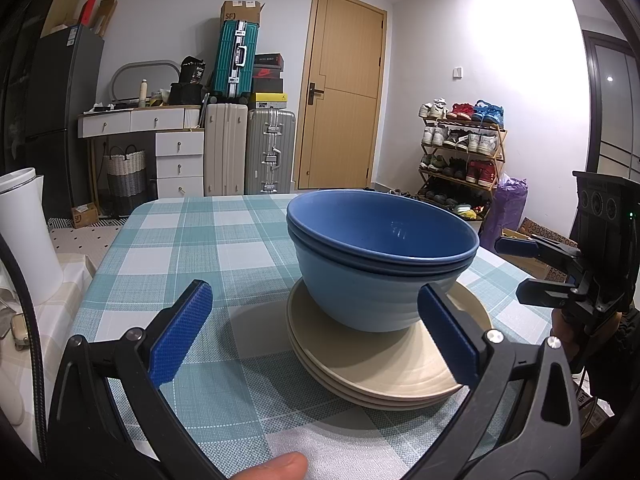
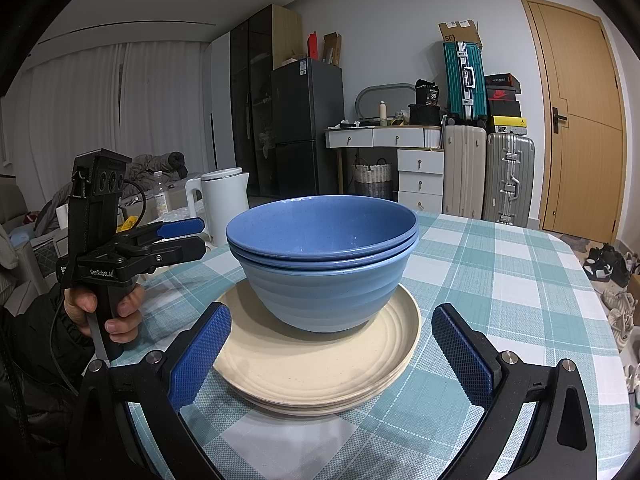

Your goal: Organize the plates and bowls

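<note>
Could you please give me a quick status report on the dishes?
Left gripper open, right gripper open, both empty. Blue bowls nested atop stacked cream plates. Nothing in the way.

"GenRobot.AI" on left gripper (image 2: 182,236); "SF" on cardboard box (image 2: 460,32)

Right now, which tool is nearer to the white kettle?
Left. The kettle stands close beside the left tool; the right tool is farther off, past the bowls.
</note>
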Demonstrator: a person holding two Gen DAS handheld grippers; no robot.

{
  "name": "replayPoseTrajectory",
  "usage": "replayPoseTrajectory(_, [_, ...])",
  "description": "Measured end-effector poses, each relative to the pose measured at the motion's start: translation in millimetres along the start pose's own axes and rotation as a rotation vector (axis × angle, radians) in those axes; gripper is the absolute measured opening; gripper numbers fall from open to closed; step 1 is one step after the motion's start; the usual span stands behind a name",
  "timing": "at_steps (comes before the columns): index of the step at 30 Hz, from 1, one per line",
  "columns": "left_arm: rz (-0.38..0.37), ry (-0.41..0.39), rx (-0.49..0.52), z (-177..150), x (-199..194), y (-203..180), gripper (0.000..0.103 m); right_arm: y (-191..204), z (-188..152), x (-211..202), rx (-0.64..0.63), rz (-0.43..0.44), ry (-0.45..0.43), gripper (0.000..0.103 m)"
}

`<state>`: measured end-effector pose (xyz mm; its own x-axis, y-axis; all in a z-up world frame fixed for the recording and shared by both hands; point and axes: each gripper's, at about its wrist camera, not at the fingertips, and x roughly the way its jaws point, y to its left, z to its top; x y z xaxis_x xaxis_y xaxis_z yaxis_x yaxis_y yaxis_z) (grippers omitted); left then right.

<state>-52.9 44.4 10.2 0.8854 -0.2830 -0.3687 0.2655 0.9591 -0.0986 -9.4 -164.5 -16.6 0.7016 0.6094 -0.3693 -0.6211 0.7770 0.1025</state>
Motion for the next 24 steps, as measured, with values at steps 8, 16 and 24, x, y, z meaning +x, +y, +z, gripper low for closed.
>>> replayPoseTrajectory(8, [0.000, -0.001, 0.001, -0.2, -0.5, -0.3, 0.103, -0.2, 0.0, 0.4, 0.000, 0.000, 0.000, 0.102])
replayPoseTrajectory(16, [0.000, -0.001, 0.001, -0.3, -1.1, -0.5, 0.103, -0.1, 0.0, 0.2, 0.000, 0.000, 0.000, 0.102])
replayPoseTrajectory(24, [0.000, -0.002, 0.001, -0.8, -1.2, -0.4, 0.103, 0.0, -0.1, 0.4, -0.001, 0.000, 0.000, 0.102])
